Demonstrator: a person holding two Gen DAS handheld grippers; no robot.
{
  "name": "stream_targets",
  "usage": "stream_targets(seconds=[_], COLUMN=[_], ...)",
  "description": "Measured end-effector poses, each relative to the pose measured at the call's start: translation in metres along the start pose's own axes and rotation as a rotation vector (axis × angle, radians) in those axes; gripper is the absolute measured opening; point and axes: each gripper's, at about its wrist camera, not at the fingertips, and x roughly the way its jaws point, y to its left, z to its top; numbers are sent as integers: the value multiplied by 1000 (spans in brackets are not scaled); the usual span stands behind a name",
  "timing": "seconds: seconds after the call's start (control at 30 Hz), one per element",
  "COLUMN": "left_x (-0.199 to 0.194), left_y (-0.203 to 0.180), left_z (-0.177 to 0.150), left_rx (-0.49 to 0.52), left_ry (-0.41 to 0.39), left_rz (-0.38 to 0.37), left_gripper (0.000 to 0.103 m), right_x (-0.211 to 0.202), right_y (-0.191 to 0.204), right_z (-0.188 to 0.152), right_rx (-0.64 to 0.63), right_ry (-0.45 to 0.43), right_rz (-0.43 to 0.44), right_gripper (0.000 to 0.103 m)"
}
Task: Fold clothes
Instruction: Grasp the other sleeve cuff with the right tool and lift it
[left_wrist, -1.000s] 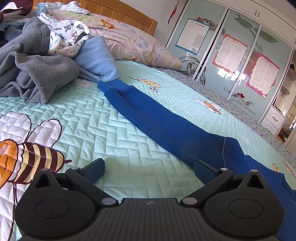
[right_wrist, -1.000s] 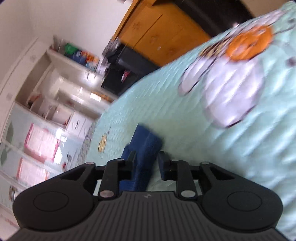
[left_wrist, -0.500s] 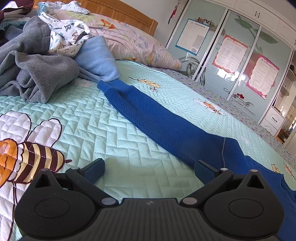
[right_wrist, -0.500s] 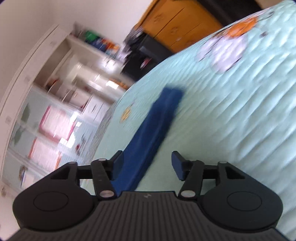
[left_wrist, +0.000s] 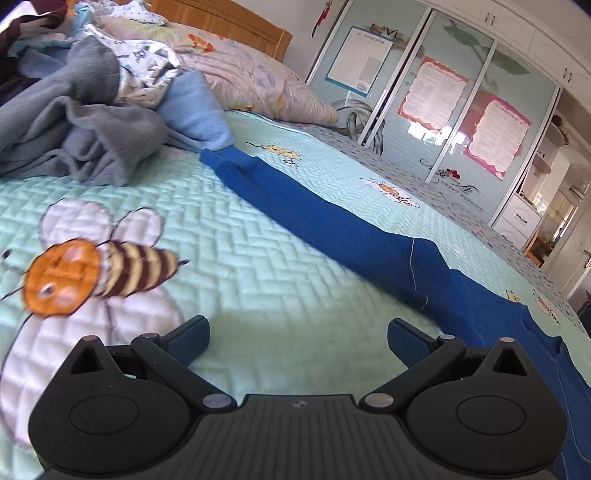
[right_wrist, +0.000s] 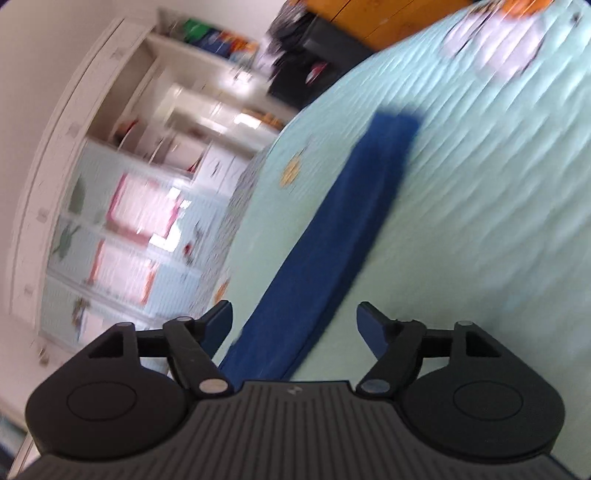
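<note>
Both tongs, left gripper (left_wrist: 297, 330) and right gripper (right_wrist: 294, 319), gape empty; we pinch each sleeve (left_wrist: 295, 195) near its cuff, folding inward flat.

Quilted bed (left_wrist: 258, 236), blue sweater (left_wrist: 332, 221), clothes pile (left_wrist: 81, 125)

Bed (left_wrist: 258, 236) under mint-green quilted cover, bee appliqué (left_wrist: 92, 273) near left. Orange wooden headboard (left_wrist: 221, 18) far left, floral pillow (left_wrist: 251, 74) in front of it. Sliding-door wardrobe (left_wrist: 436, 85) along far wall, pale blue-green panels, pink-bordered posters (left_wrist: 495, 133), white top cabinets. White open shelving (right_wrist: 184, 92) beyond wardrobe, right wrist view blurred. Orange wooden cabinet (right_wrist: 369, 14) past bed's foot. White walls, bright daylight.
</note>
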Motion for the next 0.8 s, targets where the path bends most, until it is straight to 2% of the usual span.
stream_targets(seconds=[0.1, 0.2, 0.33, 0.4, 0.5, 0.57, 0.63, 0.73, 0.77, 0.8], left_x=[1, 6, 9, 10, 10, 11, 11, 12, 12, 11], left_y=[-4, -16, -24, -25, -25, -27, -28, -29, -29, -28], left_z=[-2, -3, -3, -3, -3, -4, -5, -5, -5, -5], left_rx=[19, 89, 144, 153, 160, 167, 175, 178, 176, 172], left_ry=[3, 20, 45, 49, 54, 57, 58, 59, 58, 55], left_rz=[22, 76, 122, 130, 137, 143, 148, 151, 149, 146], left_gripper=[102, 102, 103, 103, 103, 103, 103, 103, 103, 102], right_x=[1, 12, 42, 56, 61, 63, 65, 68, 69, 70], right_y=[-21, -36, -26, -16, -17, -19, -21, -24, -25, -26], right_z=[27, 45, 53, 56, 60, 62, 65, 69, 70, 71], right_rx=[40, 71, -39, -105, -139, -158, -178, -207, -216, -226], right_ry=[-44, -73, -61, -59, -59, -60, -60, -61, -61, -62], right_rz=[-12, -7, -41, -65, -76, -83, -89, -99, -102, -106], right_gripper=[77, 77, 78, 83, 95, 98, 98, 83, 72, 55])
